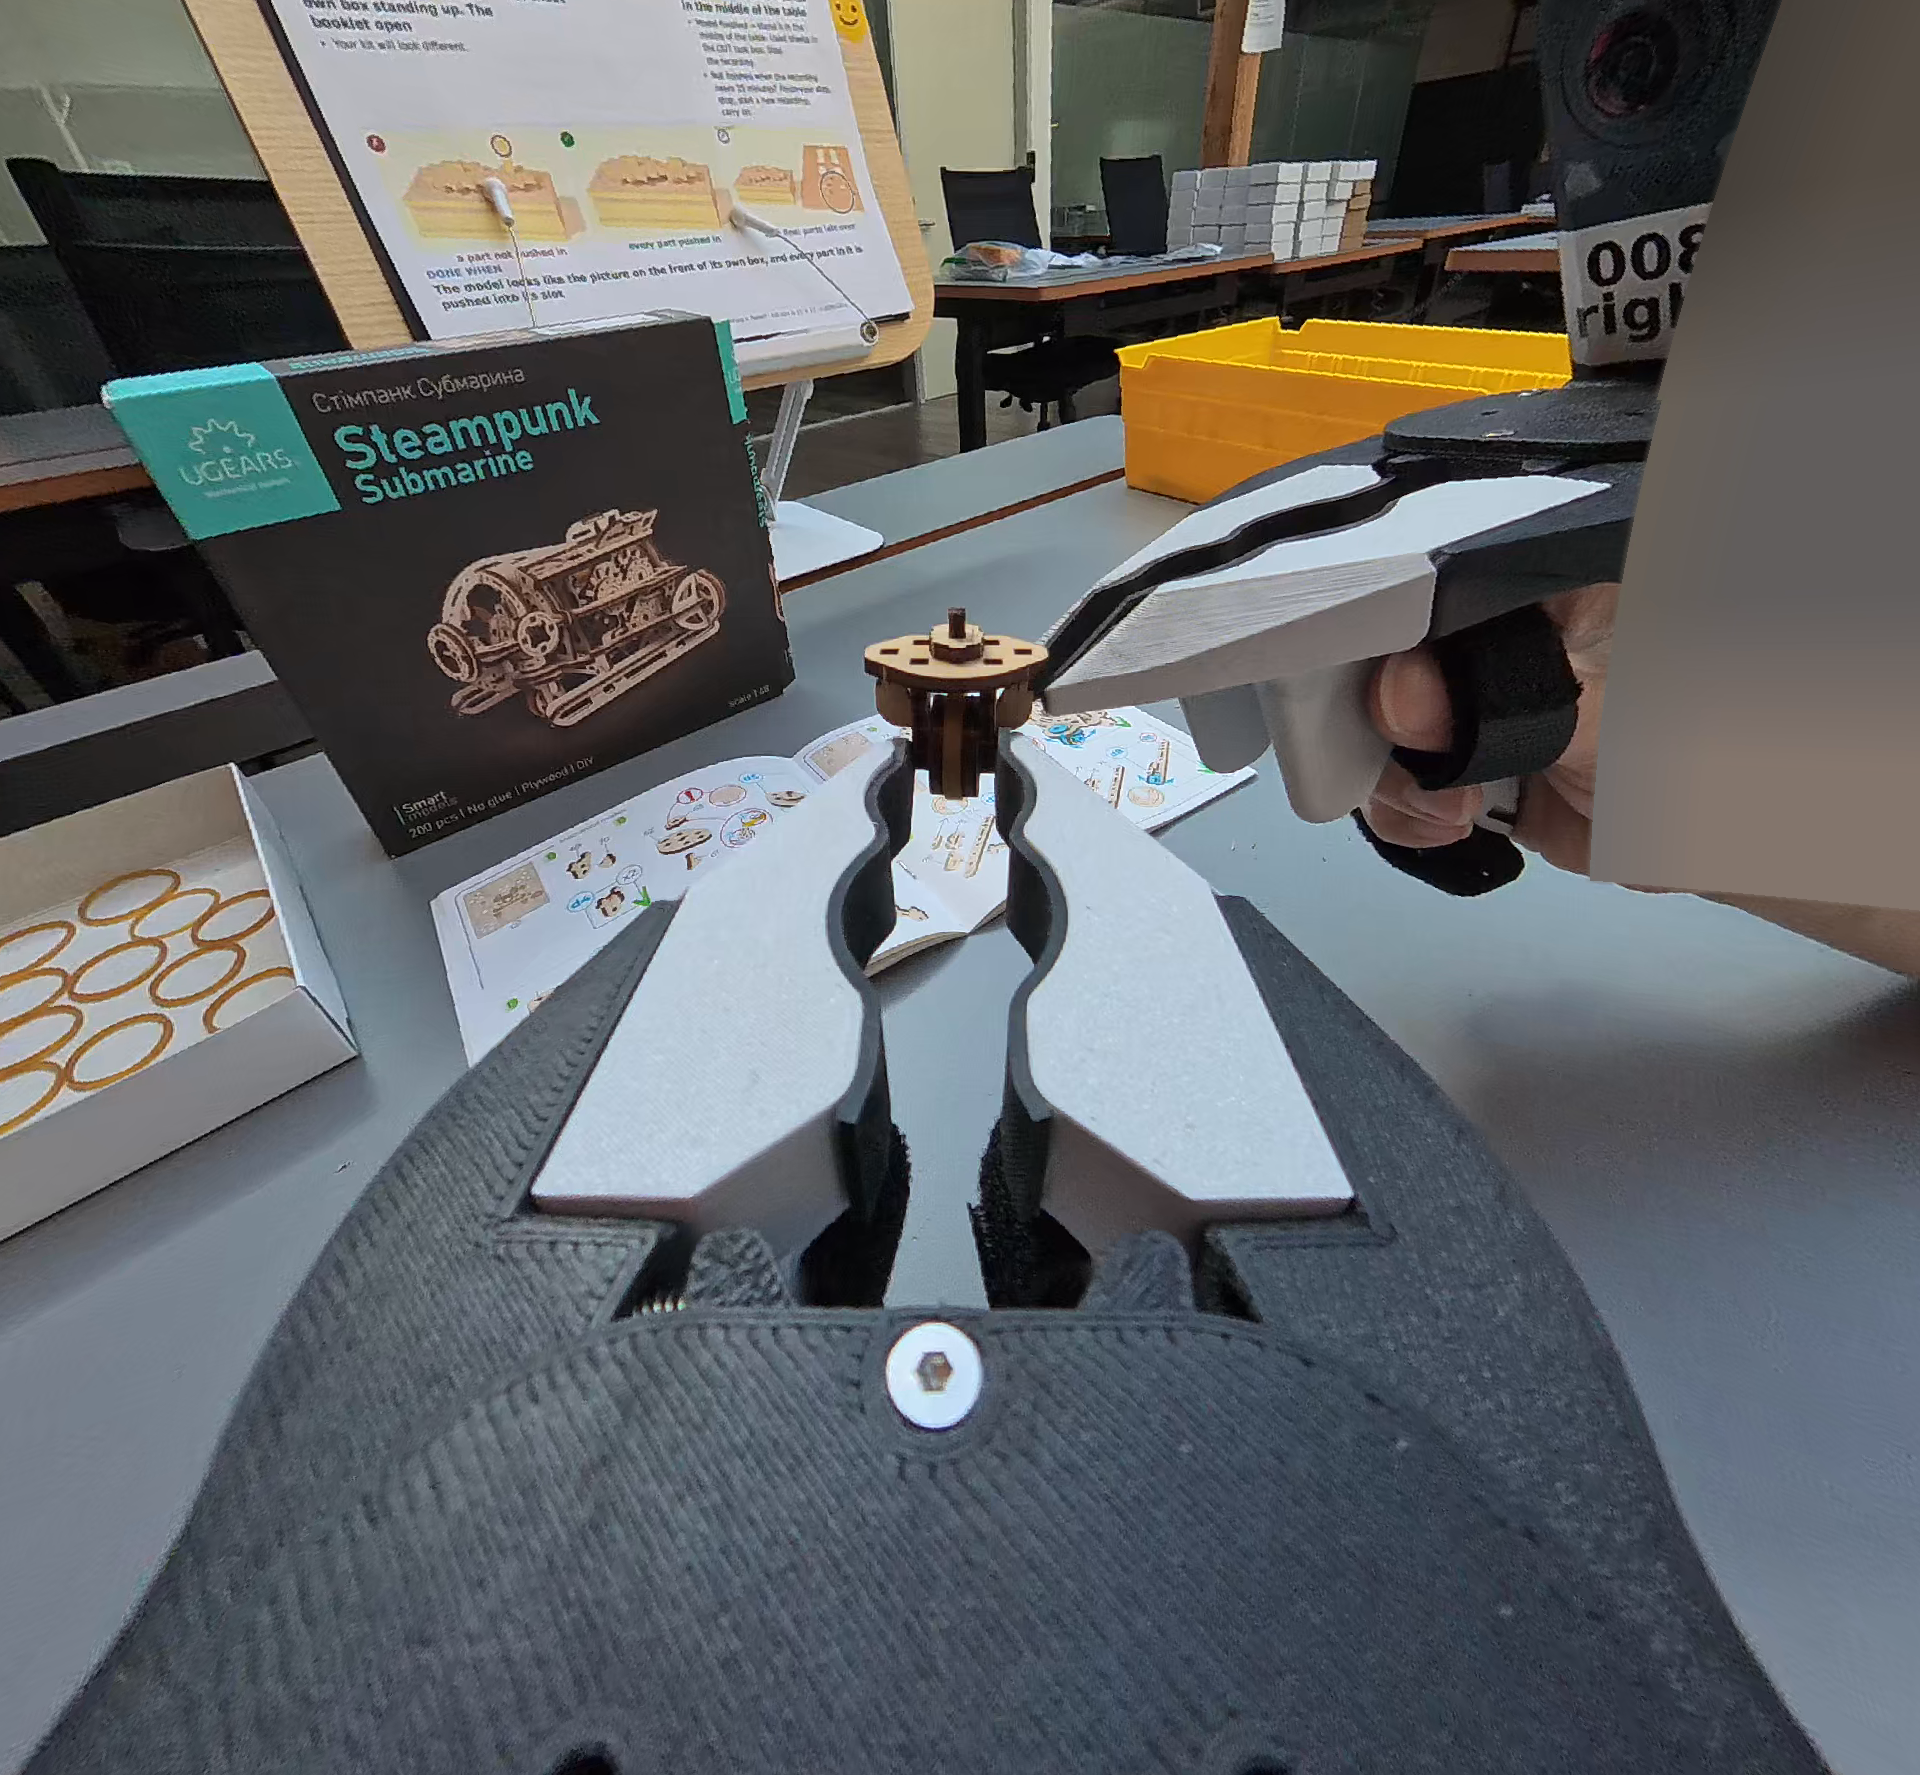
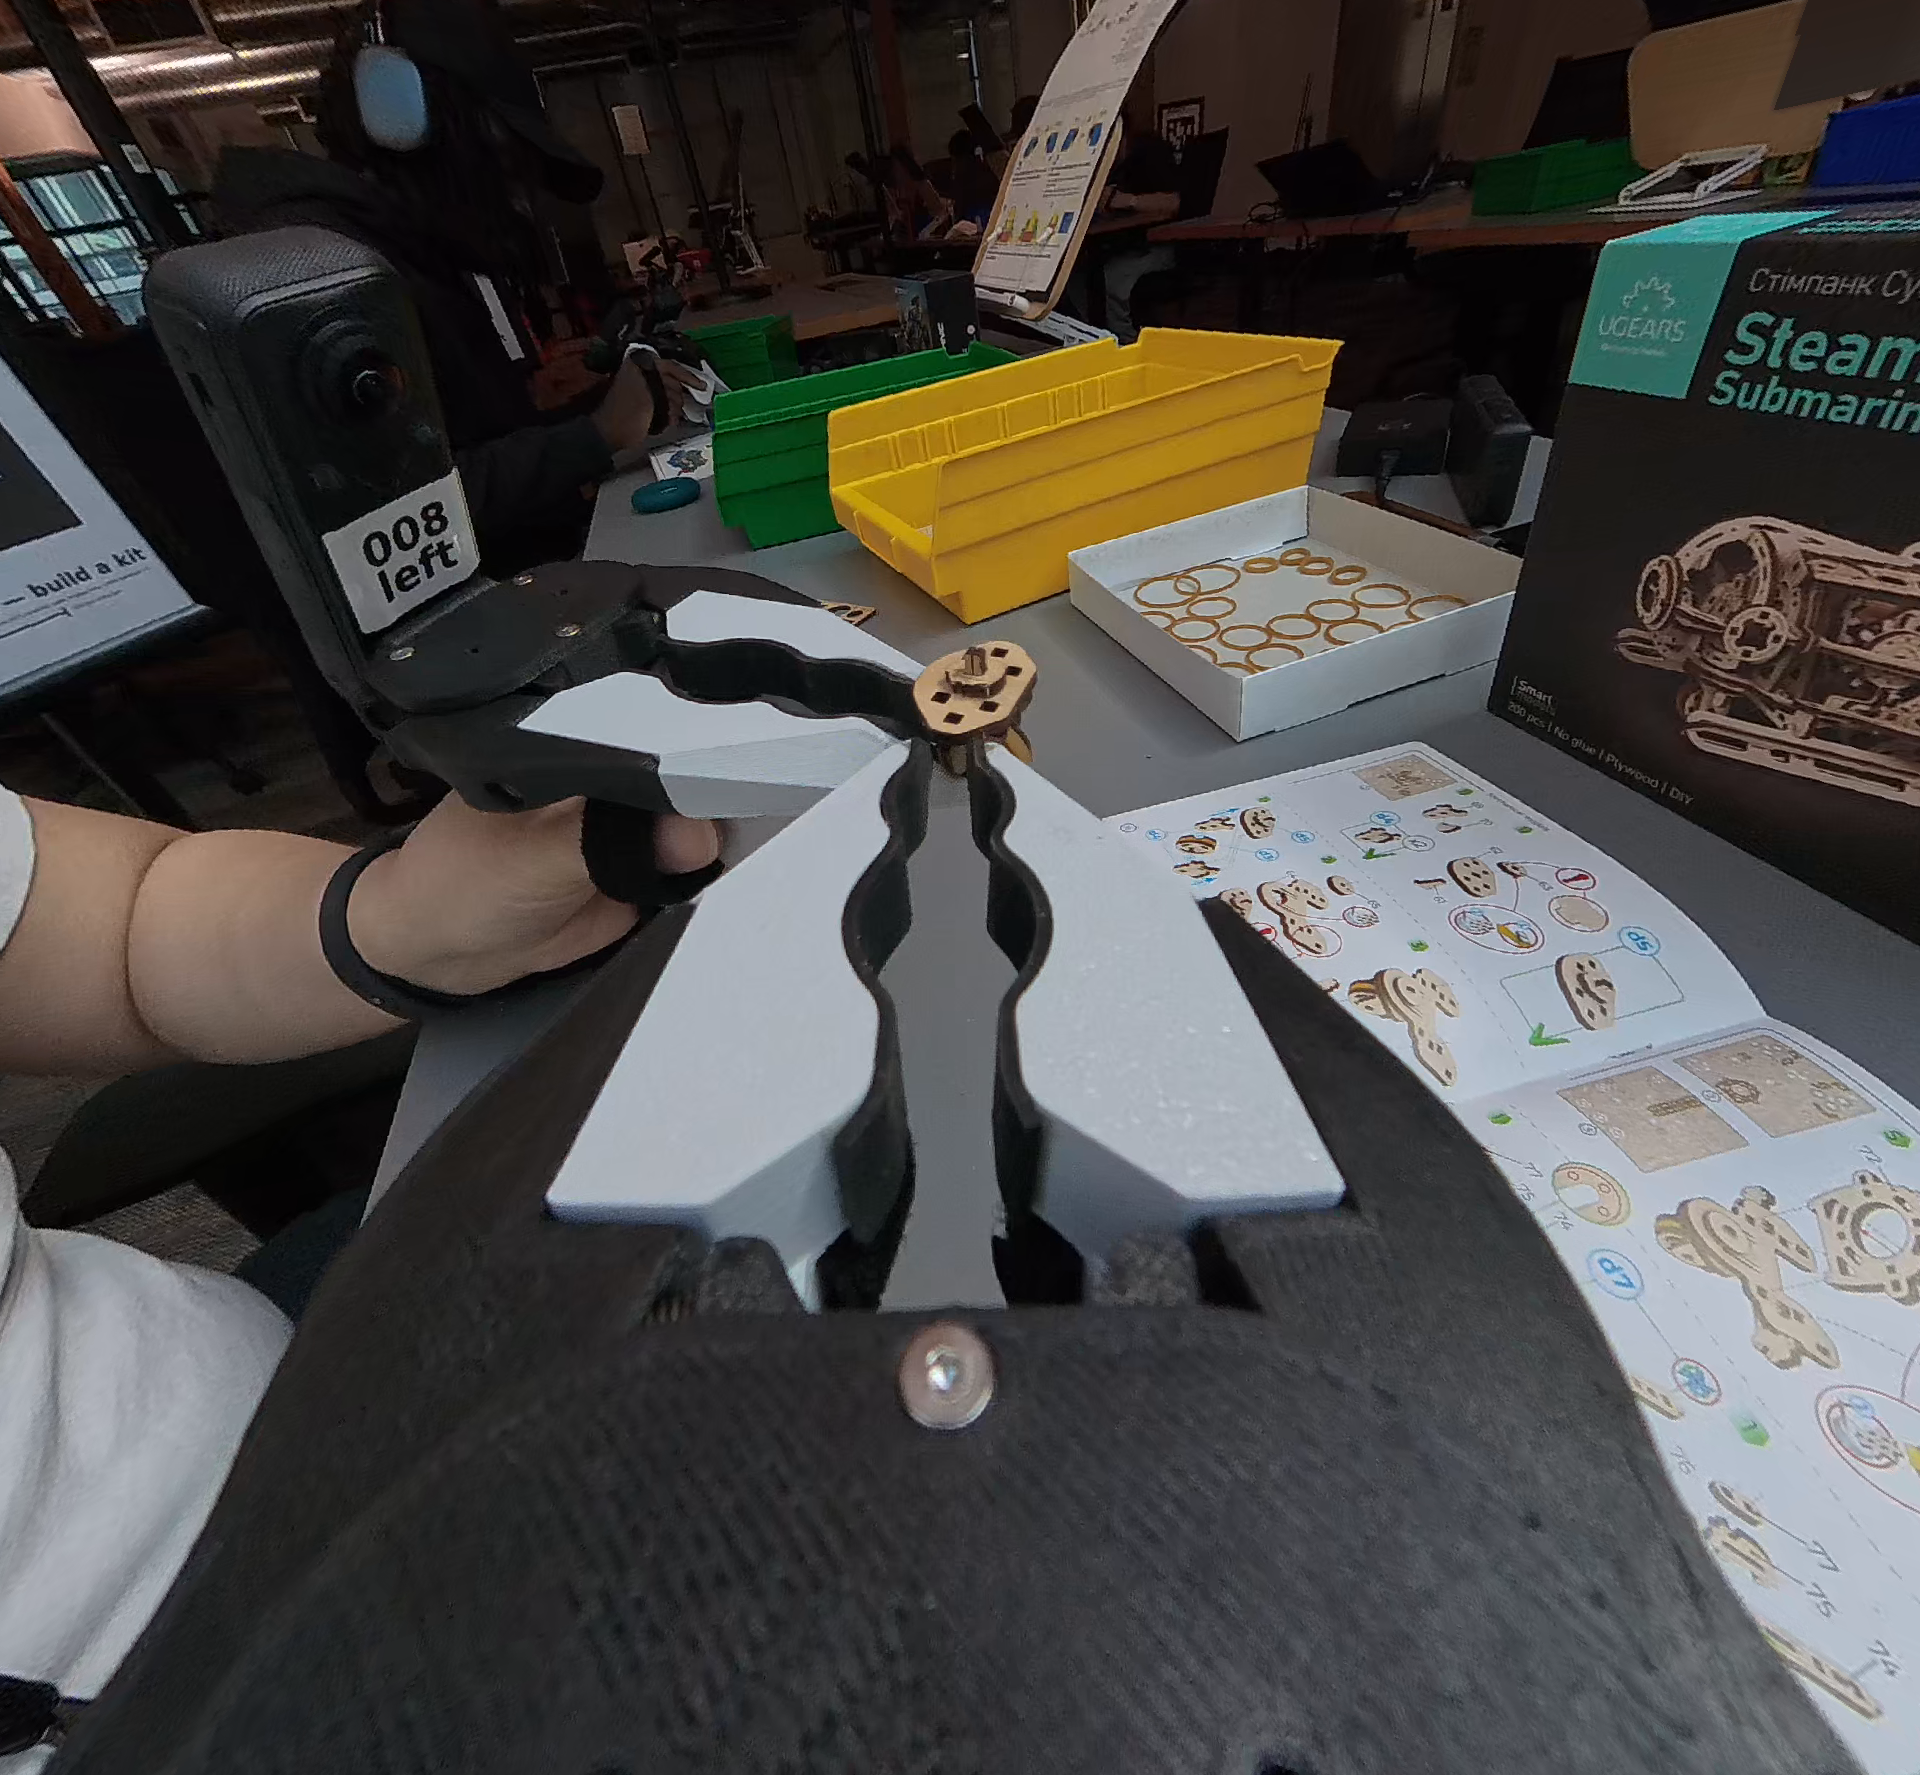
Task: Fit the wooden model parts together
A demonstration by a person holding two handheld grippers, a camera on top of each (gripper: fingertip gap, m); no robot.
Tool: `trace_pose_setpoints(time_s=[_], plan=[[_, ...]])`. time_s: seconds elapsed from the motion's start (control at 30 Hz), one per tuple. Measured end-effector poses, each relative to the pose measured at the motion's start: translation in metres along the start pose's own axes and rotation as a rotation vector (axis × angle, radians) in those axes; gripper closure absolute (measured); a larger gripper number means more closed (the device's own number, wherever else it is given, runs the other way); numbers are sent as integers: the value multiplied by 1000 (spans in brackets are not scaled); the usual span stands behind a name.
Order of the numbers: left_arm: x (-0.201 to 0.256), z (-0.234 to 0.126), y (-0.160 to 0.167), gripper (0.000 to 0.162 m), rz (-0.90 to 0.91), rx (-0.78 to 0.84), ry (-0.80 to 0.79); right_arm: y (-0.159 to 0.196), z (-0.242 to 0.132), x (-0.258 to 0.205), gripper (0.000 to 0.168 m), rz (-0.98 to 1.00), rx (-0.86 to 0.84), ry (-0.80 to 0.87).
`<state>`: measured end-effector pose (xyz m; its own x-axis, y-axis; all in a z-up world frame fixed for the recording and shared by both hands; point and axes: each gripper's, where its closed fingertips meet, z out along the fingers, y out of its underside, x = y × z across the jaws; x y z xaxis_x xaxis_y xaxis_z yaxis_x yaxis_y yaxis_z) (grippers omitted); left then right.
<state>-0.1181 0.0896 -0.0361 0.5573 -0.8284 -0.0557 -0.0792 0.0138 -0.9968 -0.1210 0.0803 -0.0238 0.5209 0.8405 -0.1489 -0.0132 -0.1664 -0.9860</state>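
Note:
A small wooden sub-assembly (image 1: 954,660), a slotted disc with a peg on top and darker parts under it, is held above the grey table. My left gripper (image 1: 954,761) is shut on its lower stem. My right gripper (image 1: 1047,676) comes in from the right, and its nearly closed tips pinch the disc's right edge. In the right wrist view the assembly (image 2: 975,695) sits at my right gripper (image 2: 948,761) tips. There the left gripper (image 2: 900,723) reaches it from the left.
The kit box (image 1: 468,582) (image 2: 1745,530) stands upright behind an open instruction booklet (image 1: 675,852) (image 2: 1558,998). A white tray (image 1: 296,904) (image 2: 1351,686) holds rubber bands. A yellow bin (image 1: 1299,416) (image 2: 1091,478), a green bin (image 2: 790,447) and an instruction board (image 1: 571,115) stand farther back. My left and right fingertips are right by each other.

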Motion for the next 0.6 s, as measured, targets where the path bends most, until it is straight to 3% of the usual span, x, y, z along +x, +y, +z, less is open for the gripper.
trace_pose_setpoints(time_s=[0.6], plan=[[0, 9, -6, 149, 3, 38, -66, -4, -3, 7, 161, 29, 31, 43]])
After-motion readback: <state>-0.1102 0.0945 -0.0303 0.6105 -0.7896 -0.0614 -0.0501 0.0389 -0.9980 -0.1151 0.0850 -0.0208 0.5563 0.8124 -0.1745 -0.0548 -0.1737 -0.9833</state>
